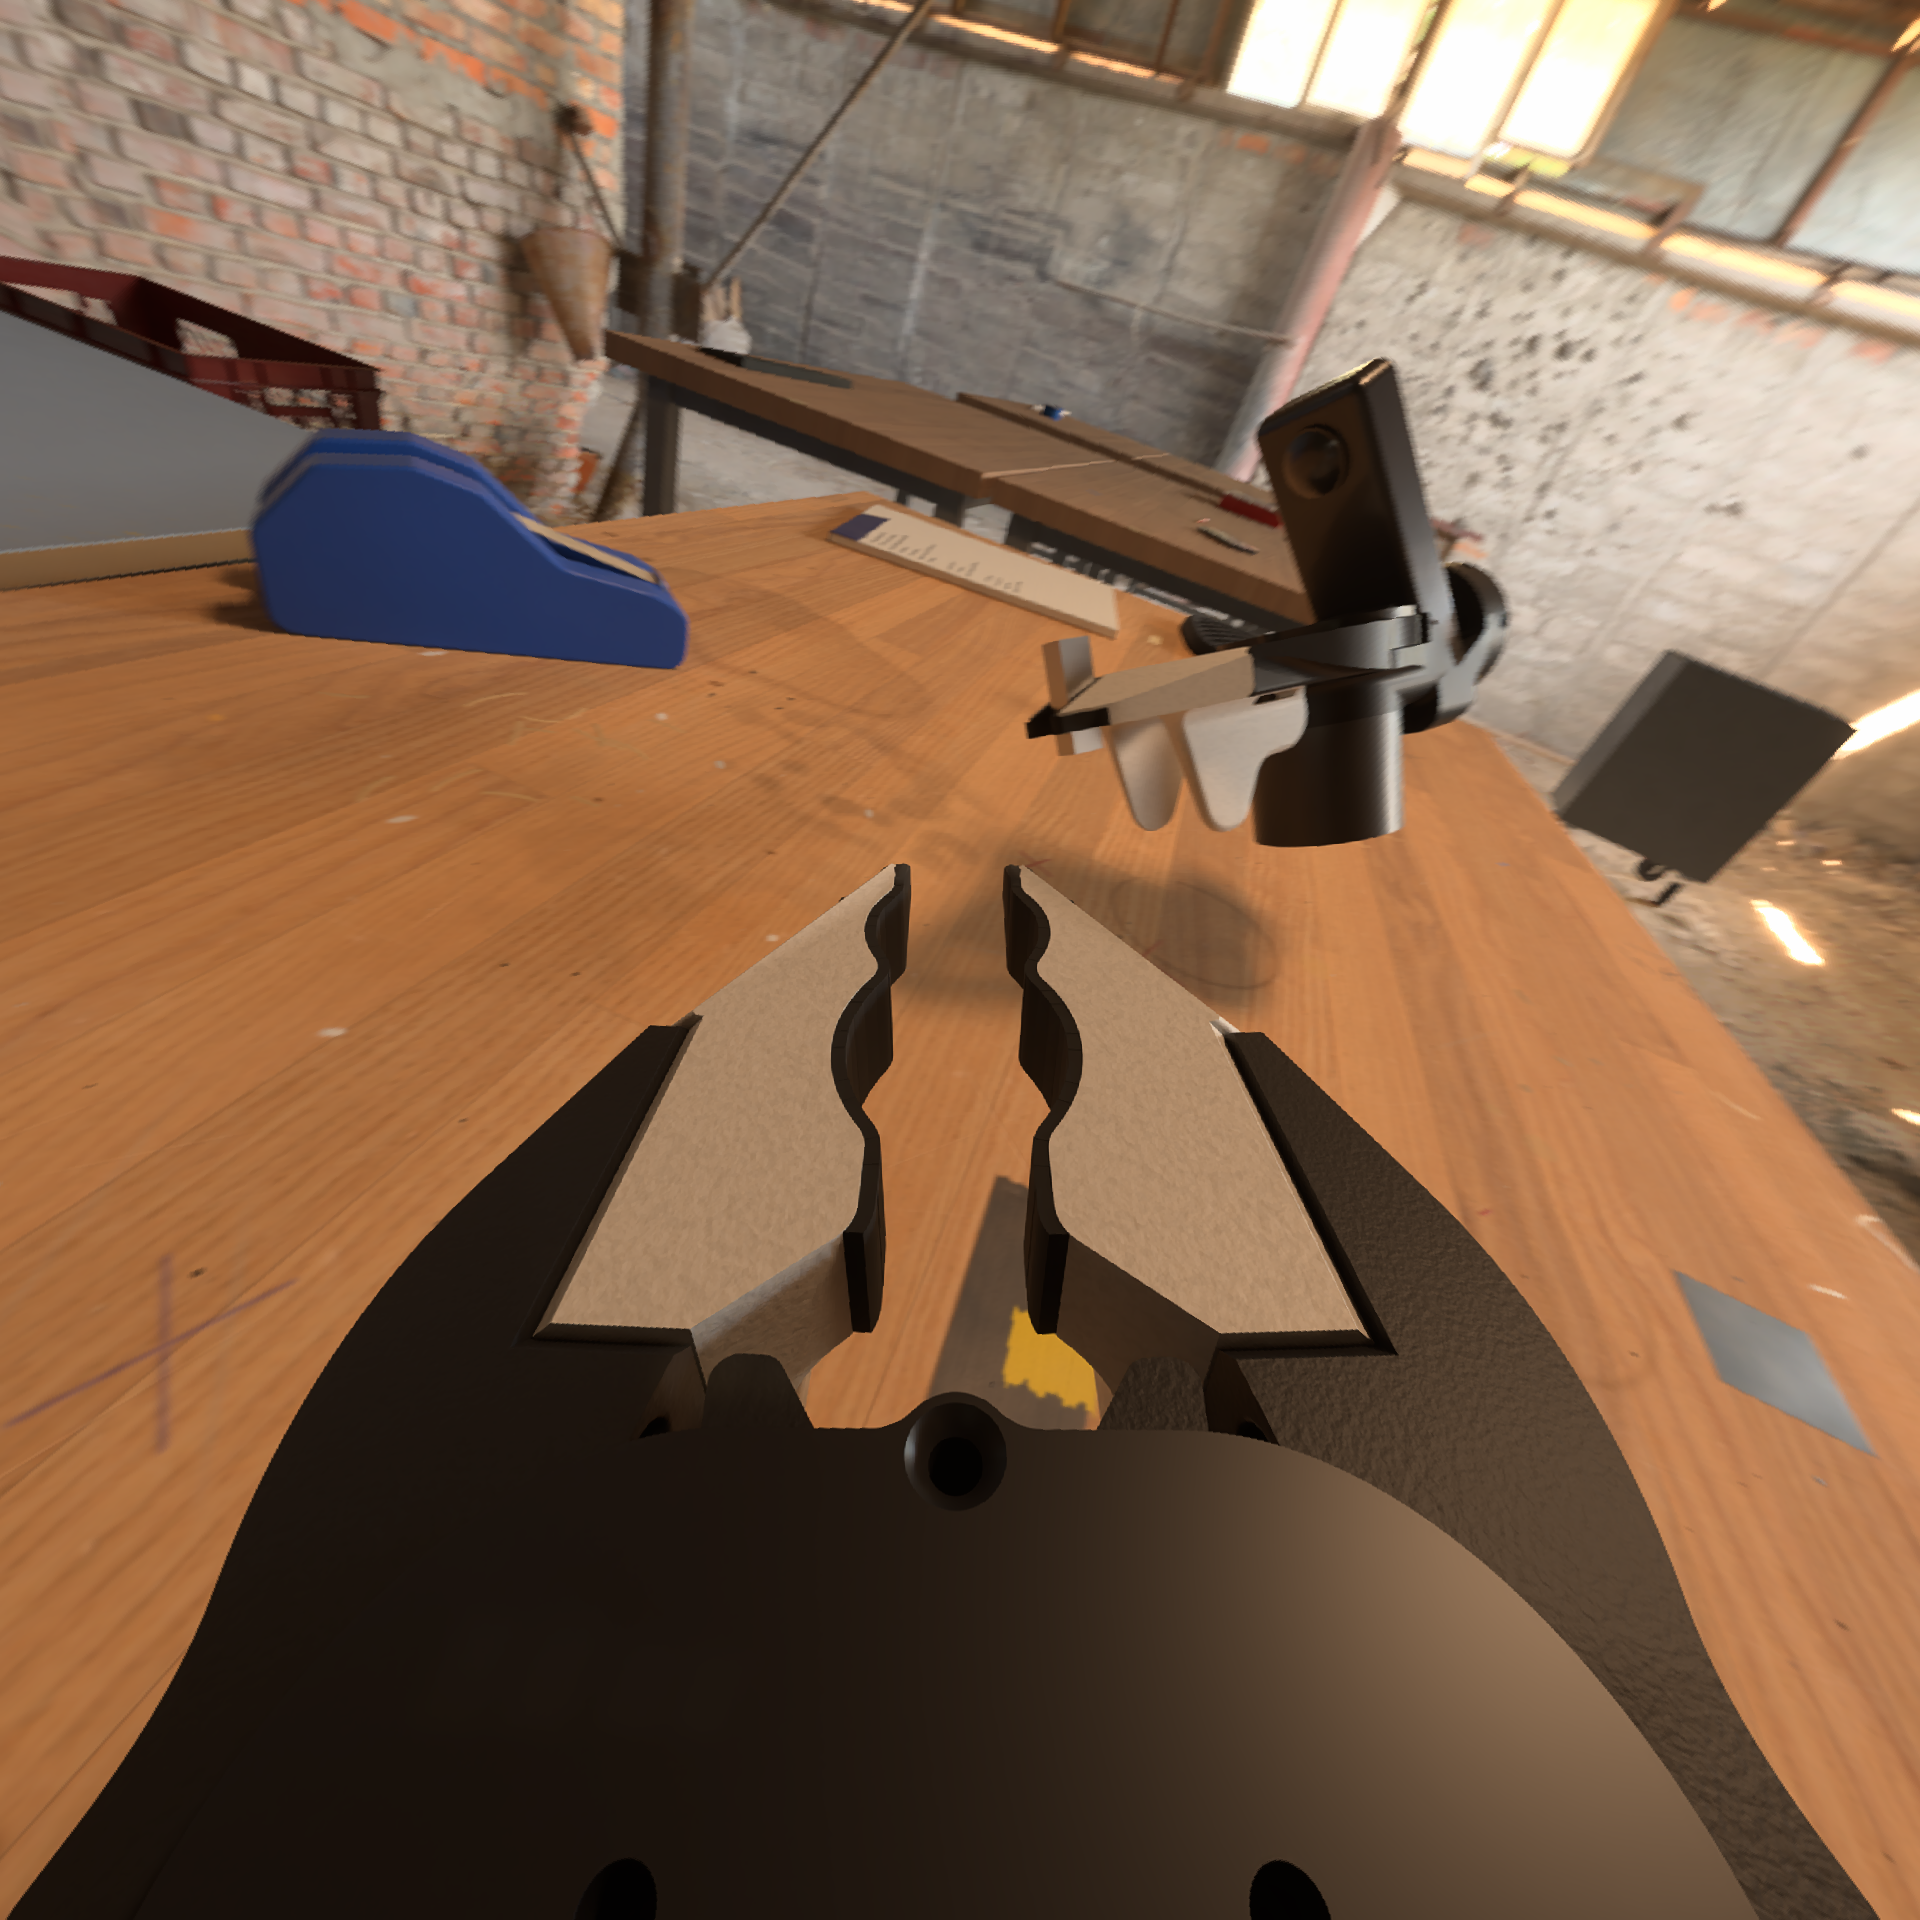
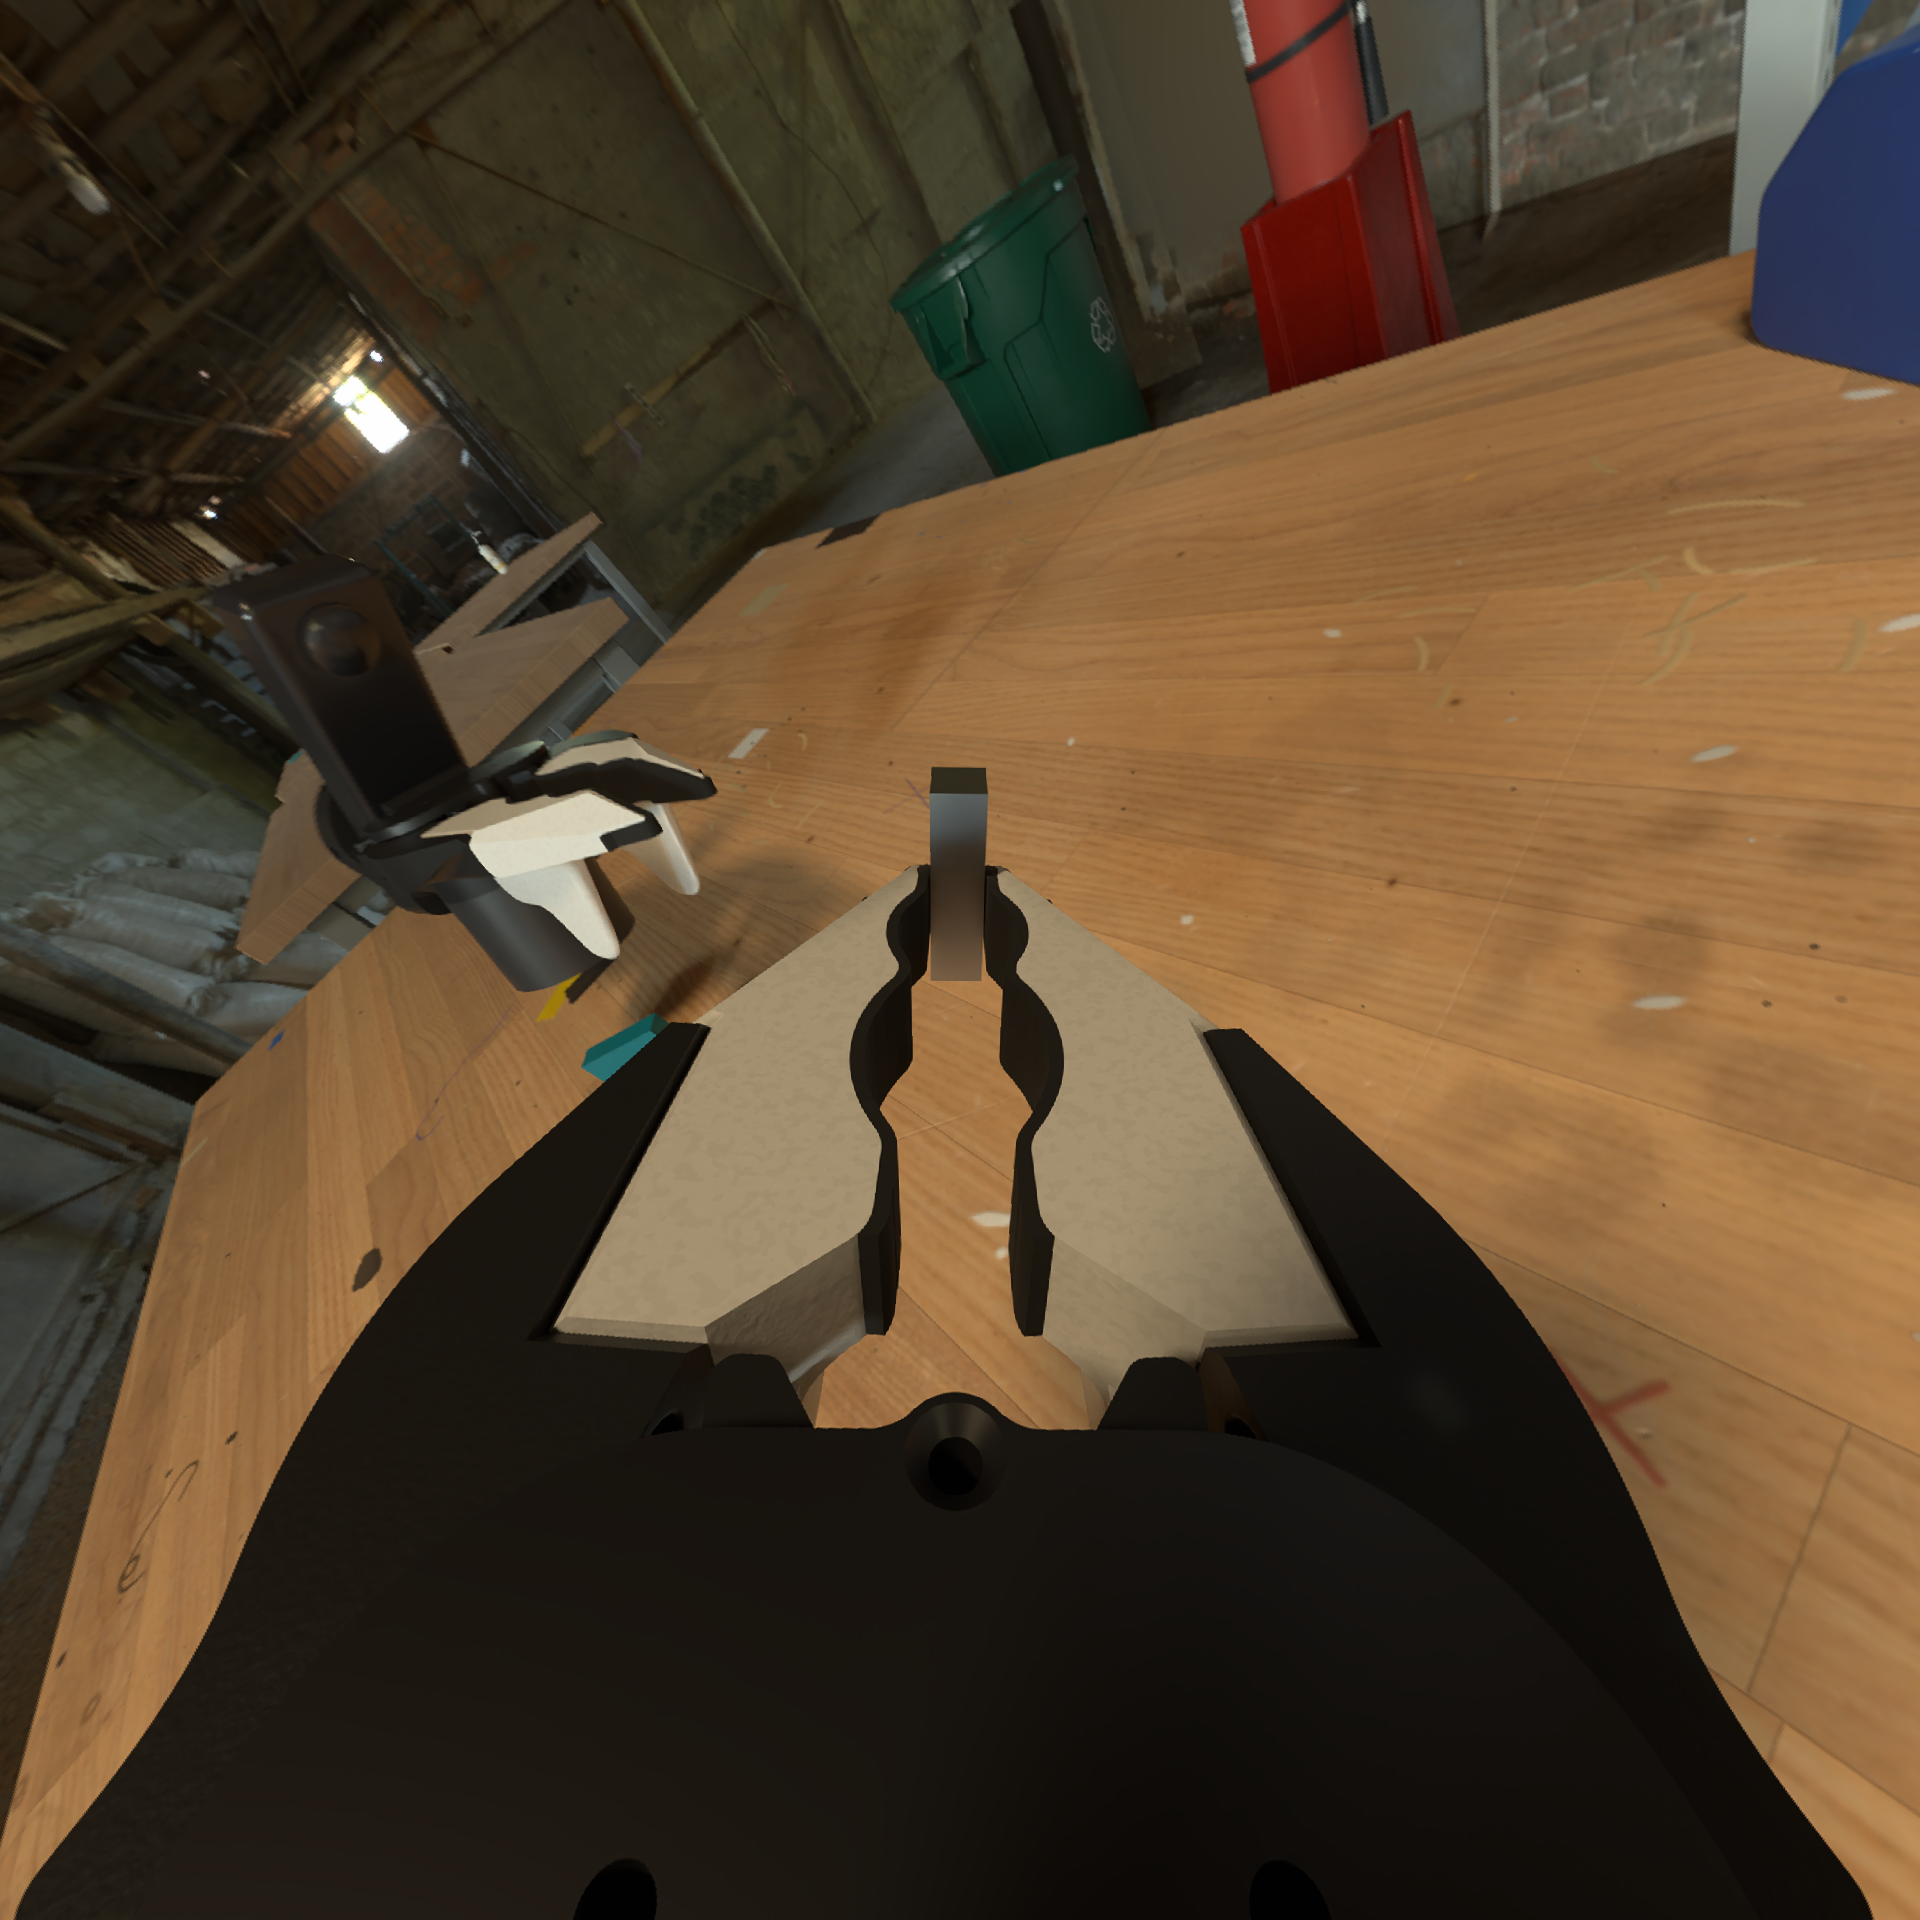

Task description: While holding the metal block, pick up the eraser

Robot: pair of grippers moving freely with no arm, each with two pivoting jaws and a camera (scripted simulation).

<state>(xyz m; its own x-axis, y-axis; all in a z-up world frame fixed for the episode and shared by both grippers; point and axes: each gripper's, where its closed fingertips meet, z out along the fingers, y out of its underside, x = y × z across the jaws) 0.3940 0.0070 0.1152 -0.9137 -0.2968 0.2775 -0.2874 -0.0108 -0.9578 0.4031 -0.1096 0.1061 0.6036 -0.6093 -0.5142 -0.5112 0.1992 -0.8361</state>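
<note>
Already the right gripper (image 2: 954,883) had its jaws clamped on the metal block (image 2: 957,873) above the table (image 2: 1455,831), while the left gripper (image 1: 956,883), jaws apart and empty, hung over what looked like the eraser (image 1: 1044,1361), not yet grasped.

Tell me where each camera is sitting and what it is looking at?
Left wrist view: sits on the left hand-held gripper, looking along its open fingers over the wooden table toward a blue tape dispenser; the right hand-held gripper is off ahead.
Right wrist view: sits on the right hand-held gripper, looking across the table toward a green bin; its fingers pinch the metal block.
Shared: the table, the dispenser, both grippers.
</note>
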